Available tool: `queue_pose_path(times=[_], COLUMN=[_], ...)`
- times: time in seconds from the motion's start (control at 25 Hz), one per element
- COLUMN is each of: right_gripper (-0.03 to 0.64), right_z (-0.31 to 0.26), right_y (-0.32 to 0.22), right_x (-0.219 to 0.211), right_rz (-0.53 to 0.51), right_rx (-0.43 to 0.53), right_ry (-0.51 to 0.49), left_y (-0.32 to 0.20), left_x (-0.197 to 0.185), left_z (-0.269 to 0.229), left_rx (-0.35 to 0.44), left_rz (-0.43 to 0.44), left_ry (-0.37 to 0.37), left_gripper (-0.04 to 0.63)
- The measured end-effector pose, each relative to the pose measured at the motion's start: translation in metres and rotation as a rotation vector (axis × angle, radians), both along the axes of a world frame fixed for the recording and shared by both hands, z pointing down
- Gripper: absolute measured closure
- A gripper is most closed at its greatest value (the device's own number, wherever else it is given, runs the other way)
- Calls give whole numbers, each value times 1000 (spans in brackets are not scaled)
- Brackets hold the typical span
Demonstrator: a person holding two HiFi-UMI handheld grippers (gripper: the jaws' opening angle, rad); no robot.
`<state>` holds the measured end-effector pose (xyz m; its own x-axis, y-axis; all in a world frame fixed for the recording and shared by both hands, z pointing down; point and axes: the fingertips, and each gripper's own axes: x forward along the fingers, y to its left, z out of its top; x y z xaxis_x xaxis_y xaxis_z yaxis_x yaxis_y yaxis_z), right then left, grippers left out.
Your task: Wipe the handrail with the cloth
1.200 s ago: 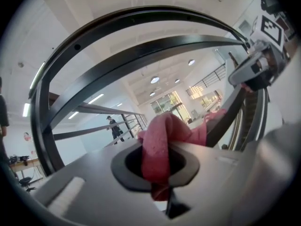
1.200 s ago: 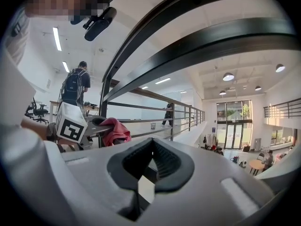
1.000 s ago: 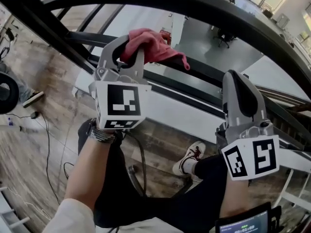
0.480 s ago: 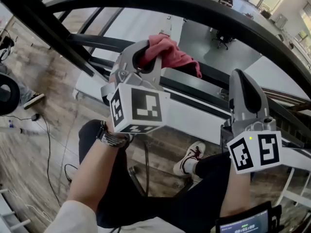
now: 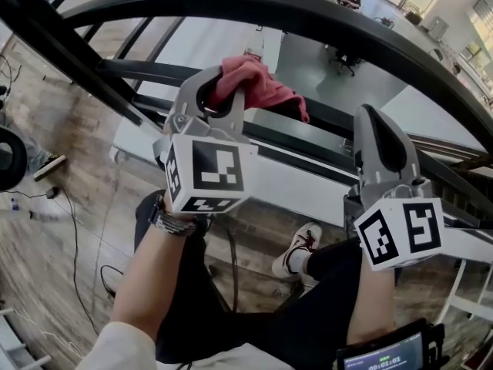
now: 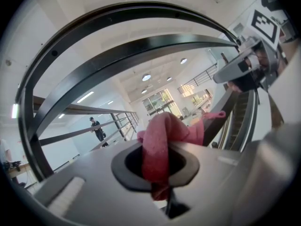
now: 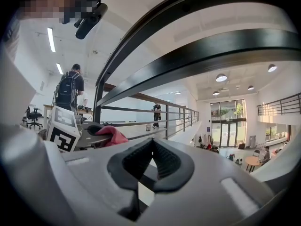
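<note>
The pink cloth (image 5: 258, 83) is bunched between the jaws of my left gripper (image 5: 218, 91), which is shut on it. It sits below the broad black handrail (image 5: 308, 14) and beside a lower black bar (image 5: 323, 118); I cannot tell whether it touches either. In the left gripper view the cloth (image 6: 162, 140) fills the jaw opening, with the handrail (image 6: 117, 55) curving overhead. My right gripper (image 5: 379, 133) is to the right, shut with nothing in it. The right gripper view shows its ribbed pads (image 7: 162, 161) meeting, and the cloth (image 7: 112, 136) off to the left.
Wooden floor (image 5: 54, 168) with cables lies below, and my legs and a white shoe (image 5: 296, 257) show beneath the grippers. Beyond the railing is a lower level with an office chair (image 5: 343, 56). People stand along the far balcony (image 7: 70, 88).
My left gripper with the cloth shifted right under the handrail, then came back a little to the left. The right gripper has stayed almost where it was.
</note>
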<state>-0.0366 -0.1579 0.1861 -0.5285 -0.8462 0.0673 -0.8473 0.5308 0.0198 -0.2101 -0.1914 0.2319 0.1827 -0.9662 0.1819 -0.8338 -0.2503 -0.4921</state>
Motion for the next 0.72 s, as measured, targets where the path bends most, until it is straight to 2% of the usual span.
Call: queue_pose_path(times=[0.44, 0.72], right_gripper=[615, 615], right_z=[12, 13], right_y=[5, 5], right_x=[-10, -5], right_rz=[-20, -17], right_rx=[-16, -21], right_ry=[28, 40], left_y=[1, 3], left_x=[0, 16], left_z=[1, 0], left_rx=[-7, -11], left_rz=[-3, 13], left_ry=[43, 50], left_gripper=[571, 571])
